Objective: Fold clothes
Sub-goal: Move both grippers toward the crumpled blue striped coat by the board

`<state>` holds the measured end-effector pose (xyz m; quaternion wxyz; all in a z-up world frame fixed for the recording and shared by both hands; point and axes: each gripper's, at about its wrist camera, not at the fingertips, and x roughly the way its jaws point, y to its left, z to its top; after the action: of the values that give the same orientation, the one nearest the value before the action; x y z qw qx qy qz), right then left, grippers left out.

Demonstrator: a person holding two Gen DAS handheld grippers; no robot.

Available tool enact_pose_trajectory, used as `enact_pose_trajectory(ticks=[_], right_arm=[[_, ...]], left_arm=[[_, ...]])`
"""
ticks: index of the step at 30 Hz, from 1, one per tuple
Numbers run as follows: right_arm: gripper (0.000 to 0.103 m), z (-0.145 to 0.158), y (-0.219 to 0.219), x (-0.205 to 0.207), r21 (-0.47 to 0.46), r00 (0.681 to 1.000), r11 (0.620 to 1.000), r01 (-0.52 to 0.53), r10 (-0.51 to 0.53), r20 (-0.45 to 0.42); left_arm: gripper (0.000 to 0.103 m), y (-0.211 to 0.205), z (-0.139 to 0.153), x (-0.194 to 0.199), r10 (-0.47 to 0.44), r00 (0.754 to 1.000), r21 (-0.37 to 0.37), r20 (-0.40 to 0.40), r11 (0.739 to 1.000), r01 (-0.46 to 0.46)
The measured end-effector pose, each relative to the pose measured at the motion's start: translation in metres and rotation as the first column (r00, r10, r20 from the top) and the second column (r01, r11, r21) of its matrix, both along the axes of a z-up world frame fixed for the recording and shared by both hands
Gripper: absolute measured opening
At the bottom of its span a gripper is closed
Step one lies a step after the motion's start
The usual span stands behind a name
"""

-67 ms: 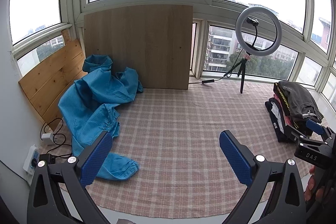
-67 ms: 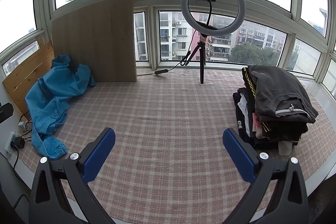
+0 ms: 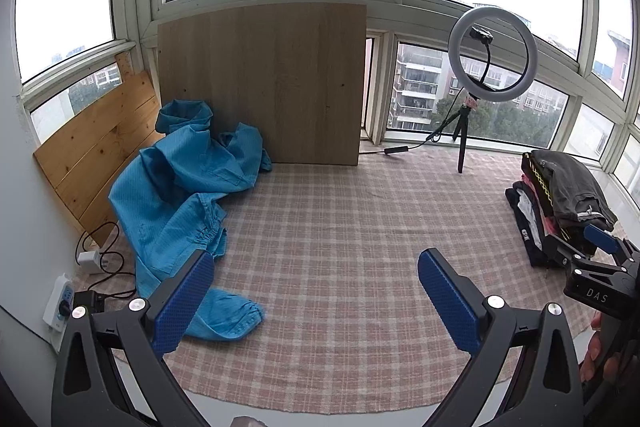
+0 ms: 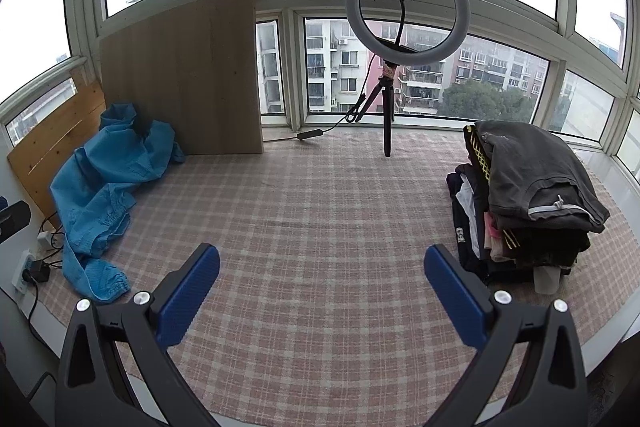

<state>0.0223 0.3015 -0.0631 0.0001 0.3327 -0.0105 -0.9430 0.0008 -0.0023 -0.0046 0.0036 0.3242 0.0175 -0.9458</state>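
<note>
On the left of a checked cloth (image 4: 320,227), a crumpled blue garment (image 3: 180,195) lies against a wooden board (image 3: 264,83); folded clothes (image 4: 532,195) are stacked at right, beside a ring light (image 4: 406,15). Left gripper (image 3: 316,303) and right gripper (image 4: 322,299) hover with jaws wide apart, empty. Bay windows surround.

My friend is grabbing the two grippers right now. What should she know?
Left gripper: jaws open, empty, above the checked cloth.
Right gripper: jaws open, empty, also above the cloth.
Blue garment: crumpled at the left edge, against the wooden boards, one cuff near the left gripper.
Stack of clothes: folded, on the right.
Done: the stack looks finished.
Left: pull the blue garment to the middle, spread it flat, fold it, probably add it to the stack. Mind the ring light at the back.
</note>
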Motion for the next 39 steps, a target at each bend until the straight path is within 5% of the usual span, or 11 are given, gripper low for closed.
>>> enact_pose_trajectory(ticks=[7, 12, 22, 39], right_arm=[[0.103, 0.024, -0.025, -0.035, -0.016, 0.999, 0.999, -0.037, 0.037, -0.029], [0.103, 0.015, -0.035, -0.048, -0.07, 0.994, 0.992, -0.104, 0.103, -0.019], [0.103, 0.013, -0.064, -0.067, -0.028, 0.98, 0.98, -0.197, 0.197, -0.002], [0.103, 0.014, -0.175, -0.106, -0.005, 0.939, 0.939, -0.343, 0.343, 0.02]], left_arm=[[0.102, -0.007, -0.014, 0.003, 0.052, 0.998, -0.003, 0.033, 0.999, -0.052], [0.102, -0.012, -0.024, 0.004, 0.089, 0.994, -0.006, 0.057, 0.996, -0.089], [0.102, -0.037, -0.019, 0.008, 0.219, 0.975, -0.037, 0.028, 0.975, -0.218], [0.102, -0.144, -0.016, -0.003, 0.351, 0.936, -0.052, 0.025, 0.935, -0.35]])
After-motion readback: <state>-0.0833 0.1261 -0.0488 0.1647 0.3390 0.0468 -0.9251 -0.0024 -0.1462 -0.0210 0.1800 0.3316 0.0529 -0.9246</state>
